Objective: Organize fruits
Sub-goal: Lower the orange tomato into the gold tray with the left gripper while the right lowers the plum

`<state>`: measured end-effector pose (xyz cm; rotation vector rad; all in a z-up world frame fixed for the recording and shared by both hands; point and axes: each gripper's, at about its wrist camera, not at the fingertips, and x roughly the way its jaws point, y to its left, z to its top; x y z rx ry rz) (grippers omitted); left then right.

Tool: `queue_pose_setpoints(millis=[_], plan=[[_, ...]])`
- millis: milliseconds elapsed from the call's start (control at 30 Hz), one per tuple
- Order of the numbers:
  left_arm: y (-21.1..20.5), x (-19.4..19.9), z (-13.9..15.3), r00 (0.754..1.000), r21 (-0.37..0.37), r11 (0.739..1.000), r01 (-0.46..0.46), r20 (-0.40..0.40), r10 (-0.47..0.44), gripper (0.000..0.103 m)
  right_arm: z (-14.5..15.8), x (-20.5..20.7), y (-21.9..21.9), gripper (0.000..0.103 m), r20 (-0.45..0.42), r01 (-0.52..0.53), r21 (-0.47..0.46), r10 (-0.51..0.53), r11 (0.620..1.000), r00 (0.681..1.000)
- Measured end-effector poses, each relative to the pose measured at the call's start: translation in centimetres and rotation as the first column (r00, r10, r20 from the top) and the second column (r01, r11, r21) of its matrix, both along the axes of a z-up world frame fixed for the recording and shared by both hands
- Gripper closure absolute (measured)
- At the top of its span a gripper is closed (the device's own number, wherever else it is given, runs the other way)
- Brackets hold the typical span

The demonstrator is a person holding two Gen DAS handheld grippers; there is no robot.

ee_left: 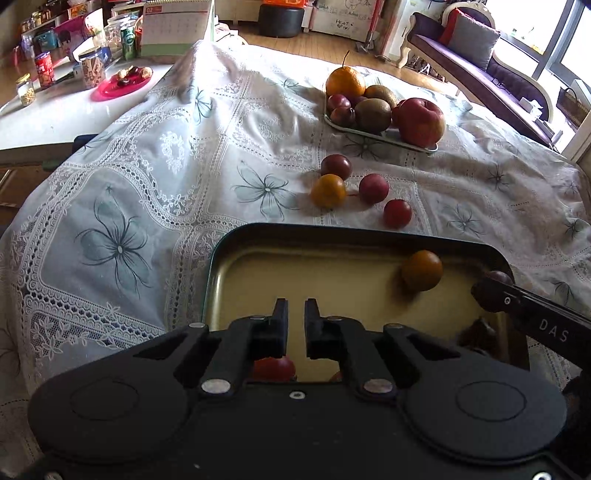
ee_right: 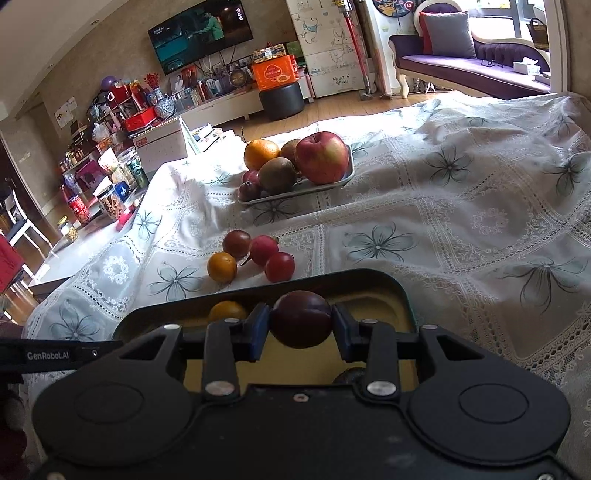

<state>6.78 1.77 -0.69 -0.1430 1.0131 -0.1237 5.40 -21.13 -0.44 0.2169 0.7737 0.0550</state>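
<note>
Smooth round plum (ee_right: 301, 319) between right jaws

White letters "DAS" stand on the black right gripper (ee_left: 491, 291) arm where it enters at the right of the left wrist view. "GenRobot.AI" is printed in white on the black left gripper arm (ee_right: 55, 355) at the near left of the right wrist view. The far-left desk calendar (ee_left: 173, 26) shows "02" in its red header. The far white cabinet (ee_right: 340, 48) has handwritten "HEAT" low on its door.
</note>
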Motion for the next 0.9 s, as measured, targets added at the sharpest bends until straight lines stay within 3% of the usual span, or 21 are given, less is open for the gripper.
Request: queue_pose_setpoints(millis=[133, 300, 900], plan=[[-0.1, -0.3, -0.6, 1.0, 0.023, 1.0, -0.004, -0.013, 0.004, 0.09, -0.3, 0.6, 0.8, 0.064, -0.08, 0.005, -0.051, -0.009, 0.999, 0.997], [0.1, -0.9, -1.0, 1.0, 0.02, 1.0, 0.006, -0.029, -0.006, 0.09, -0.8, 1.1, 1.0, 0.064, -0.166, -0.002, -0.038, -0.004, 0.999, 0.986], [0.2, -1.4, -1.2, 0.999, 0.008, 1.0, 0.013, -0.042, -0.013, 0.088, 0.9, 0.3, 1.2, 0.061, -0.184, 0.015, -0.108, -0.035, 0.994, 0.982]])
